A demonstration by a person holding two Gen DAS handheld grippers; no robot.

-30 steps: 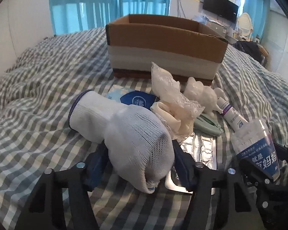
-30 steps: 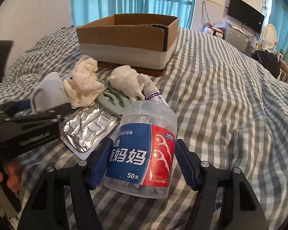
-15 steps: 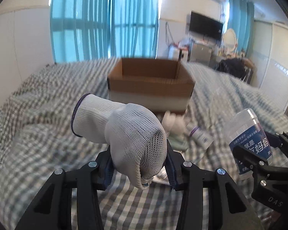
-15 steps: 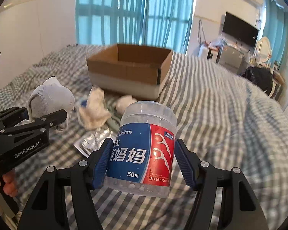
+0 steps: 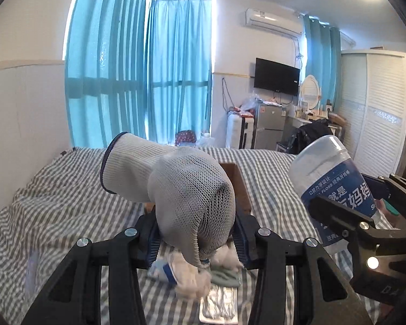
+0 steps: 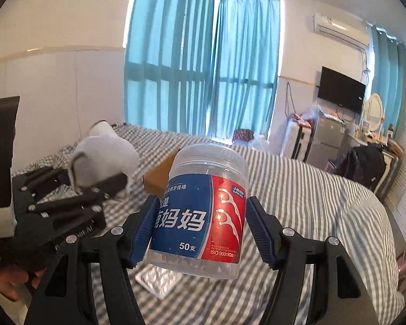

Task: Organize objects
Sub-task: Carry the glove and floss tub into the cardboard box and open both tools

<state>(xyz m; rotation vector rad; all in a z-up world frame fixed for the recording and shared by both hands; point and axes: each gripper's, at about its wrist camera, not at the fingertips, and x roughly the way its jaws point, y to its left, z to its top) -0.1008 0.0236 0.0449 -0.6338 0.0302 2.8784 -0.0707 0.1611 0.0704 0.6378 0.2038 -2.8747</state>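
Your left gripper (image 5: 196,239) is raised above the gingham-covered bed (image 5: 62,211), its two blue pads pressed against the sides of a white knitted glove (image 5: 181,192). The glove's cuff points up and to the left, and its lower end droops between the fingers. Your right gripper (image 6: 200,233) is also lifted, pinching a clear plastic tub of floss picks (image 6: 203,216) with a blue and red label; the tub is tilted slightly. Behind the glove, an edge of the cardboard box (image 5: 238,187) shows on the bed. Below the left gripper, crumpled white cloths (image 5: 195,284), a pale green item (image 5: 224,276) and a foil blister pack (image 5: 219,306) lie together on the bedcover.
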